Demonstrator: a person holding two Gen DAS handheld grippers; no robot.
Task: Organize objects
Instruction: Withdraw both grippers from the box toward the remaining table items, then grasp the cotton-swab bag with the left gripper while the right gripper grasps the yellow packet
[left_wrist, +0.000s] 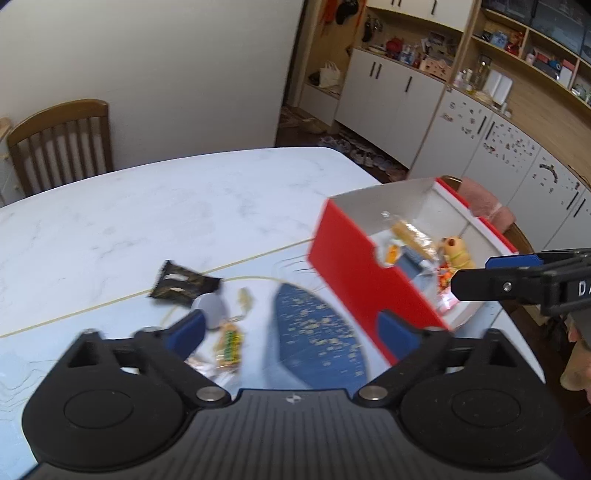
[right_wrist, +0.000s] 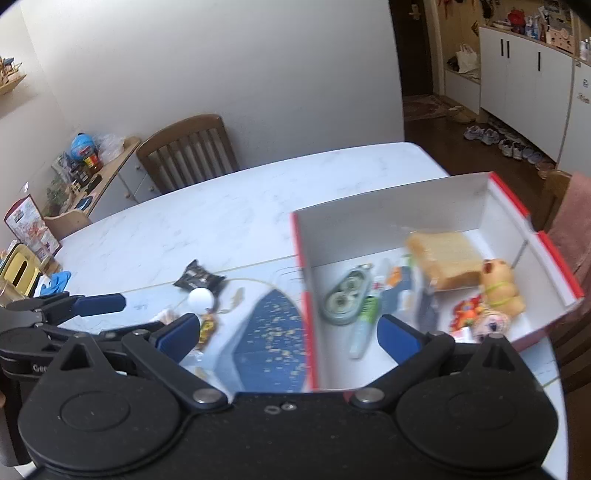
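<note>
Left gripper (left_wrist: 291, 328): spread wide, holding nothing.
Right gripper (right_wrist: 288, 334): spread wide, empty, over the red box (right_wrist: 532, 218) edge.
Loose items: dark wrapper (left_wrist: 184, 284), white ball (left_wrist: 211, 308), green-yellow packet (left_wrist: 229, 343) on table (left_wrist: 147, 206), left of box.
Nearer hand: left.
Wrapper long axis: roughly crosswise.

My left tongs (left_wrist: 291, 328) hide the small wrappers (left_wrist: 229, 341) at lower left; the box's (right_wrist: 369, 225) contents blur, perhaps bread (right_wrist: 443, 258); its near corner is cut off.
</note>
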